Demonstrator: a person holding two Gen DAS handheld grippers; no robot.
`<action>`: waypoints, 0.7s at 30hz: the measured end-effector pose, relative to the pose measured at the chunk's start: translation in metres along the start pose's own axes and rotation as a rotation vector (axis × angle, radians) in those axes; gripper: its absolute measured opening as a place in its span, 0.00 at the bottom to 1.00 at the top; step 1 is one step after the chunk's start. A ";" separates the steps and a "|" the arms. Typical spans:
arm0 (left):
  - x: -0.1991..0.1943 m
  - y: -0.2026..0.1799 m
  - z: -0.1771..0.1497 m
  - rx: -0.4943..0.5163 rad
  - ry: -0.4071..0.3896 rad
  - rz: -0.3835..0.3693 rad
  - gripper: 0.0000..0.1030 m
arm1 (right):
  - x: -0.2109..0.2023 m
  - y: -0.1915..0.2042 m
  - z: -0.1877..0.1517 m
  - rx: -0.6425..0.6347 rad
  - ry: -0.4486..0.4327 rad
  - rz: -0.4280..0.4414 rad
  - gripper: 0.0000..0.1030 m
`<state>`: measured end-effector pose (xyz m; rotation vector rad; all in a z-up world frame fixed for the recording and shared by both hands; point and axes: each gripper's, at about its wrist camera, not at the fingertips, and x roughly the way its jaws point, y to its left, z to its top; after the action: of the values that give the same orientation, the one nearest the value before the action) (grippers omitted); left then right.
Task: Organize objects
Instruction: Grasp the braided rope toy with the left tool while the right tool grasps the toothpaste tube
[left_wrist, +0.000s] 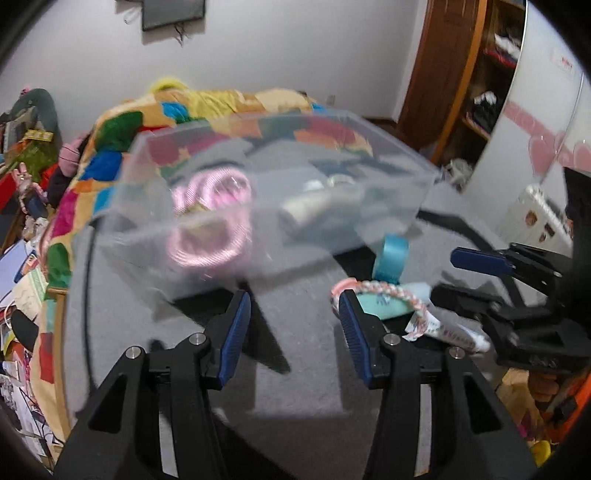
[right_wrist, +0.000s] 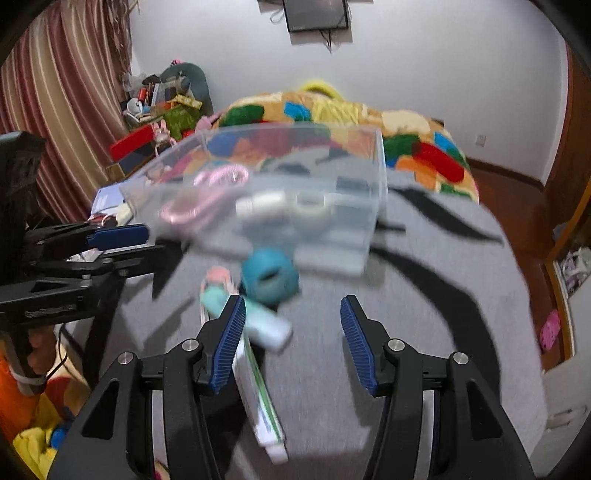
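Both the left tongs (left_wrist: 293, 314) and the right tongs (right_wrist: 293, 321) stand open with nothing between their fingers, above the grey blanket (right_wrist: 424, 295) on the bed. The clear plastic box (left_wrist: 258, 192) sits on that blanket and holds a pink cable (left_wrist: 210, 221) and a pale tube (left_wrist: 314, 206). Just in front of the box lie a teal tape roll (right_wrist: 269, 277), a mint tube (right_wrist: 255, 319), a white tube (right_wrist: 258, 398) and a braided bracelet (left_wrist: 388, 291).
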<state>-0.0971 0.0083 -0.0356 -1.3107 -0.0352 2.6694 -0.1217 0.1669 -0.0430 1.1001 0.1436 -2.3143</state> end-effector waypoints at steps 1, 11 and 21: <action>0.009 -0.002 0.001 0.000 0.023 -0.008 0.48 | 0.001 -0.001 -0.004 0.003 0.007 0.006 0.49; 0.035 -0.024 0.007 0.070 0.078 -0.018 0.44 | 0.004 0.006 -0.027 -0.038 0.037 0.030 0.46; 0.031 -0.043 0.000 0.156 0.039 0.015 0.03 | -0.003 0.016 -0.039 -0.075 0.022 0.023 0.13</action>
<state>-0.1094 0.0553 -0.0557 -1.3176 0.1848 2.5975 -0.0854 0.1675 -0.0641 1.0845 0.2237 -2.2581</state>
